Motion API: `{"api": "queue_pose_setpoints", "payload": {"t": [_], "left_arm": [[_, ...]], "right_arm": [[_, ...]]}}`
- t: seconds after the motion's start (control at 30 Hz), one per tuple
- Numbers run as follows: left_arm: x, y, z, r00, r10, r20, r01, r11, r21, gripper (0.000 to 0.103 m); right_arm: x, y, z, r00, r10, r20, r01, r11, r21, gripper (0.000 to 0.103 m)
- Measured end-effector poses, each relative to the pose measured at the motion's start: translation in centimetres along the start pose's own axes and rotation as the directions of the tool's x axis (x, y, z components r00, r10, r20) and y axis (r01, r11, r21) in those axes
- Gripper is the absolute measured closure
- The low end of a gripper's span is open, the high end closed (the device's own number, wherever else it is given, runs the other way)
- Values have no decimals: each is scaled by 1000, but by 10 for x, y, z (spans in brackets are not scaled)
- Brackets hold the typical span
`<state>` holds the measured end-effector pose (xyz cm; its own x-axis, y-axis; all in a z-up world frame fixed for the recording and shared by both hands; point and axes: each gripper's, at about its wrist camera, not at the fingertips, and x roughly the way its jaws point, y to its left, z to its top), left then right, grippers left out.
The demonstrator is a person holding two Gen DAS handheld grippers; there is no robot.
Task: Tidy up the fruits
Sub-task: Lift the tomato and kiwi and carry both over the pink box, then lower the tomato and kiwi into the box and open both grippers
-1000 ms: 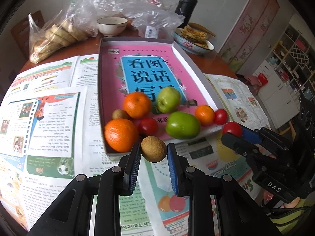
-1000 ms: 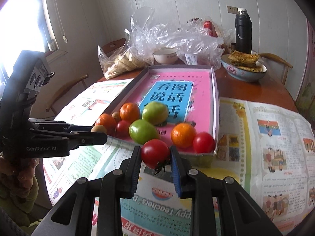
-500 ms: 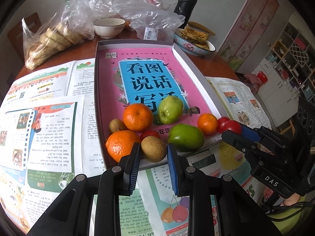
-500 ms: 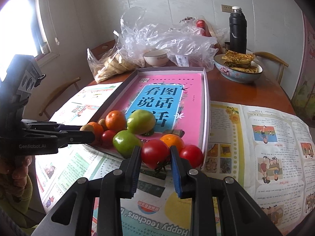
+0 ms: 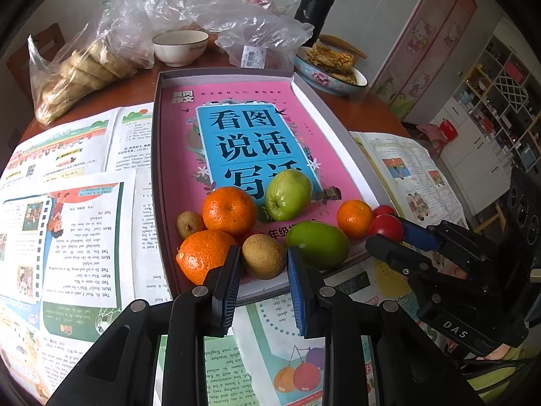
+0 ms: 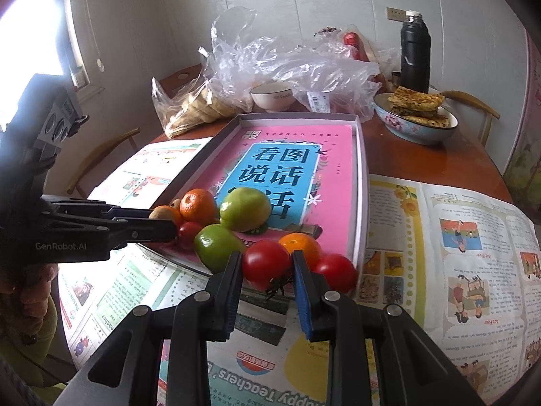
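A grey shallow box (image 5: 155,155) holds a pink book and a cluster of fruit at its near end. My left gripper (image 5: 263,264) is shut on a brown kiwi (image 5: 263,255), held over the box's near edge between an orange (image 5: 203,257) and a green fruit (image 5: 318,243). My right gripper (image 6: 267,270) is shut on a red tomato (image 6: 267,264) at the box's (image 6: 360,169) near right corner, beside another tomato (image 6: 334,270) and a small orange (image 6: 301,243). Each gripper shows in the other's view: the right gripper (image 5: 385,235) and the left gripper (image 6: 159,218).
Open newspapers (image 5: 77,237) cover the round wooden table around the box. At the back stand a white bowl (image 5: 179,45), clear plastic bags (image 5: 236,10), a bag of flat breads (image 5: 77,74), a dish of pancakes (image 5: 331,67) and a black flask (image 5: 316,6).
Both grippers have moved forward with their fruit. The kiwi and the tomato, a second ago short of the box's near edge, now sit over it among the other fruit.
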<state>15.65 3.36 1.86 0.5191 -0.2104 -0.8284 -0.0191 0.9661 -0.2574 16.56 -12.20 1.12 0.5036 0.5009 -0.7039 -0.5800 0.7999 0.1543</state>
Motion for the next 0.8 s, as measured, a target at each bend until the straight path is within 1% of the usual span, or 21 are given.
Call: {"api": "queue_pose_setpoints", "payload": {"t": [0.23,0.8], "left_arm": [[1,0,0,1000,-3,-4,3,1000,2,75],[1,0,0,1000,-5,-3,5,1000,0,75]], "right_arm": [[6,5,1,1000,-1,-3,1,1000,-22,74],[12,4,1,1000,-13,-8,13,1000,-24,74]]}}
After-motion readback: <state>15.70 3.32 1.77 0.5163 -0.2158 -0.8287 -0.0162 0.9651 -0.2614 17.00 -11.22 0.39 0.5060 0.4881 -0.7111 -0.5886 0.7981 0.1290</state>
